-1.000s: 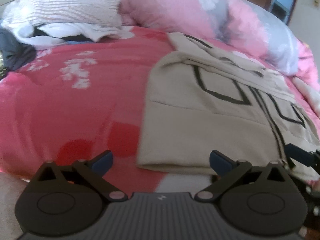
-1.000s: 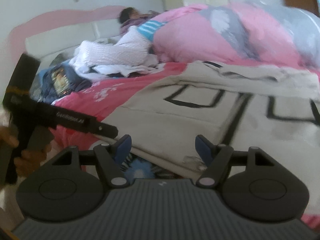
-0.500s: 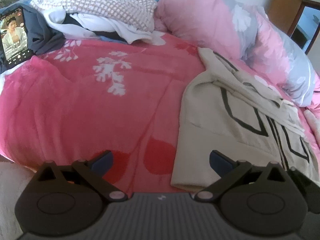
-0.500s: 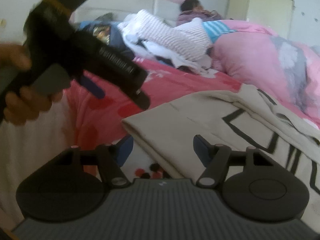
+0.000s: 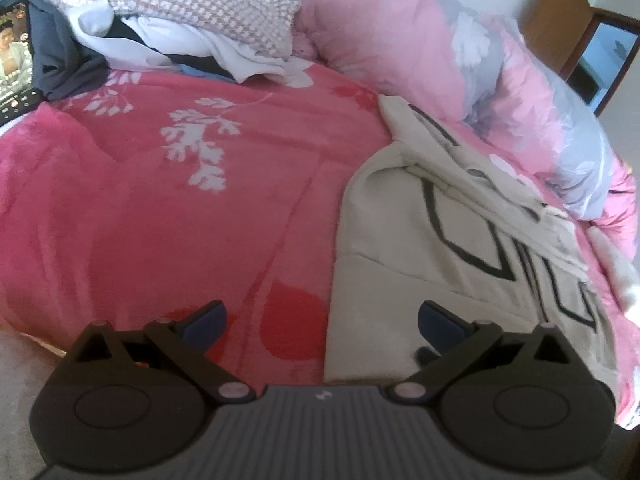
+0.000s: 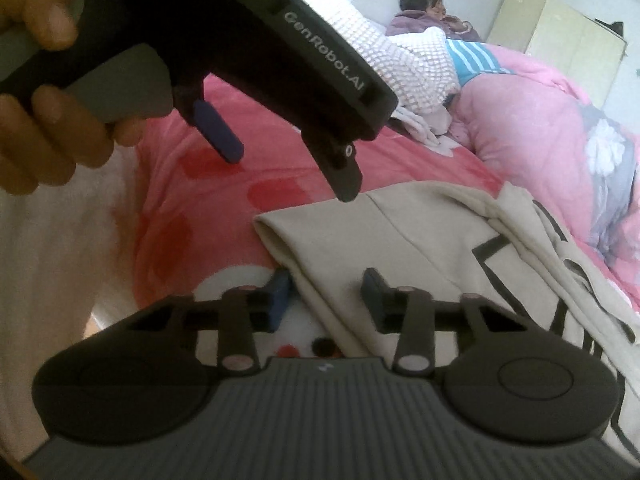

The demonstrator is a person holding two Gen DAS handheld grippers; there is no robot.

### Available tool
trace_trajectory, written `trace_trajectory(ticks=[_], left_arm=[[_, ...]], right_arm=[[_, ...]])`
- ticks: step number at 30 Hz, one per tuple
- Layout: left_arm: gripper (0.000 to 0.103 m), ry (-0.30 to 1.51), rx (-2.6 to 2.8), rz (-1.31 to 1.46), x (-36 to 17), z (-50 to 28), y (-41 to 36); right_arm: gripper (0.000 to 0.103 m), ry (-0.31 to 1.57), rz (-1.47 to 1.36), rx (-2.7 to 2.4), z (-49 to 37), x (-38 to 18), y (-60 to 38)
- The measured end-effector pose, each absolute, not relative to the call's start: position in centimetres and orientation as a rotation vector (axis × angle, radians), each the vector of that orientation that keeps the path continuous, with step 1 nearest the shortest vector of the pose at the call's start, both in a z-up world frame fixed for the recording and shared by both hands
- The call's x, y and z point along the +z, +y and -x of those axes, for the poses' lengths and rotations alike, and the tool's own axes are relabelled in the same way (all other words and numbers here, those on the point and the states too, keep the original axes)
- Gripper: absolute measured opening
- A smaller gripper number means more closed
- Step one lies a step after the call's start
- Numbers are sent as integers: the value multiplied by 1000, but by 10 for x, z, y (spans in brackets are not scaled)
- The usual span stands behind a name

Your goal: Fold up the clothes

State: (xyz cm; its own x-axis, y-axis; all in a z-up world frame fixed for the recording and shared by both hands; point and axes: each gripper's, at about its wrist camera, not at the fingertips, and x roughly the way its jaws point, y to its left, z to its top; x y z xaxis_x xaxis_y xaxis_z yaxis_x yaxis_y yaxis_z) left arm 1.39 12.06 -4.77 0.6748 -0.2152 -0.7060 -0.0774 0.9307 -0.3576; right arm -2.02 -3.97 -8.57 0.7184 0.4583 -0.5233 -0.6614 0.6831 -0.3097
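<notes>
Right gripper [image 6: 324, 294] works at the near edge of the bed, its jaws closing with the folded hem of a beige garment [image 6: 420, 248] between the blue pads [image 6: 370, 286]; whether the pads already press the cloth cannot be told. Left gripper [image 5: 320, 318], held in a hand [image 6: 44, 92] just above and to the side, stands wide open and empty, hovering over the garment's near left corner, where beige meets the pink blanket [image 5: 160, 208].

Marked with black rectangular outlines, the garment lies on the blanket's right half, already doubled once, with a loose sleeve or flap draped along its far edge. By its look it is a soft, light sweatshirt-weight knit: it should sag and drape when lifted, grip well, and risk nothing but a slipped layer. Sensible holds, on this view, are the two near corners of the doubled edge, taking all layers at once so the fold stays square.

Count: two grippers, one garment being folded, one blanket. Farther back sit one heap of unfolded clothes [image 5: 192, 12], one phone [image 5: 14, 60] at the left edge, one bunched pink-and-grey duvet [image 5: 500, 80], and one person [image 6: 432, 16] resting by the headboard.
</notes>
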Motion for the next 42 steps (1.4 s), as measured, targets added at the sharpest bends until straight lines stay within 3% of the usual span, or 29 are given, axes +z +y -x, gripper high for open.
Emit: trace_trajectory(ticks=[1,3,9,17,20,24,32,34,42], left_arm=[[102,830,-97,396,-47,-14,121],[102,834,-137,450,-48,-17,124],[97,855,-274,655,-54,-33,134],[91,901,-414,715,-61,-54,119],[82,936,-446,735,-70,-60,112],[60,983,-486,767,-84,-68,106],[41,986,-464,651,-89,-72,98],[37,987,-460,619,-90,-71,96],[32,987,-437,486,-86,-69,86]], right_arm=[[12,425,493,639,20,-84,-41],[8,417,460,620,20,-80,-44],[7,392,347,602,22,-66,-57],[7,366,278,589,23,-55,-67],[7,367,264,591,23,-55,-69],[7,364,245,597,22,-56,-72],[13,384,121,631,33,-55,-105],[19,399,62,591,39,-54,-127],[35,413,-284,231,74,-50,-278]])
